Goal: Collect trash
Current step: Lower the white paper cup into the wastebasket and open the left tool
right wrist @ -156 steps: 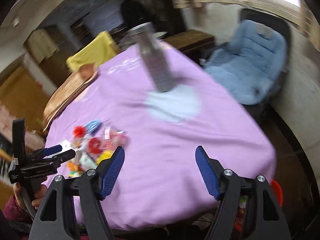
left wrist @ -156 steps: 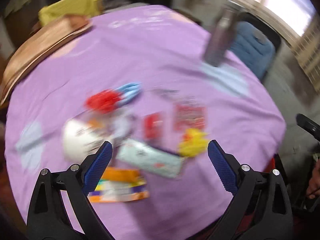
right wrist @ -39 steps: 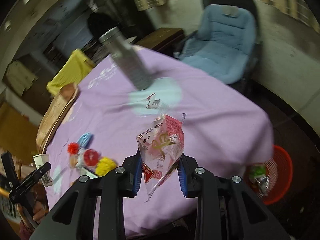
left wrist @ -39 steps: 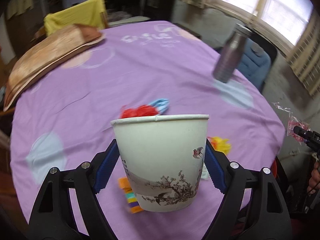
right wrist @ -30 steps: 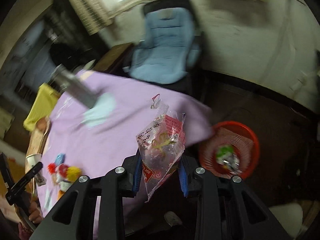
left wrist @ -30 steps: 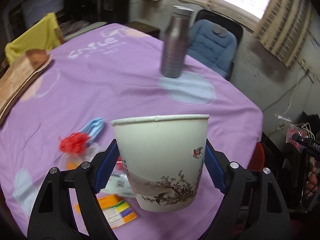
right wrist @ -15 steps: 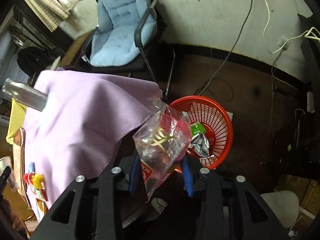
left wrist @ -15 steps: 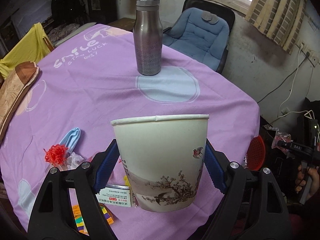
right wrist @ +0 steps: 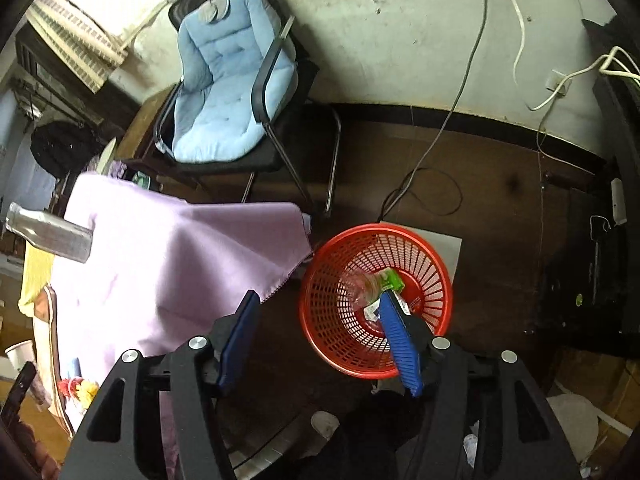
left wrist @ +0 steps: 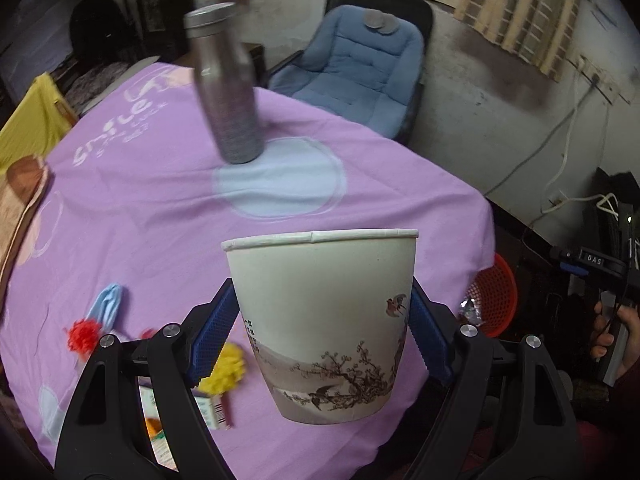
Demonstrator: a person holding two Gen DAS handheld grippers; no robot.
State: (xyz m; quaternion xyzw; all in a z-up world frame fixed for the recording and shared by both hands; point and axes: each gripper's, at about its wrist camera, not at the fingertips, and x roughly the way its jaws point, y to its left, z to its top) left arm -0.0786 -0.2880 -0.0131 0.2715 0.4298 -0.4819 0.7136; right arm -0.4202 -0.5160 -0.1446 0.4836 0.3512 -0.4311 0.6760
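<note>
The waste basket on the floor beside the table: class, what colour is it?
Red. The waste basket, with open mesh walls, shows best in the right wrist view.

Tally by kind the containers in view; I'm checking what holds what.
Paper cup: 1
Metal bottle: 1
Red basket: 1
Total: 3

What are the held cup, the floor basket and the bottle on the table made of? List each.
Cup: likely paper, matte, rolled rim, side seam.
Basket: red plastic, glossy moulded lattice.
Bottle: probably metal, dull grey sheen; blurred.
</note>
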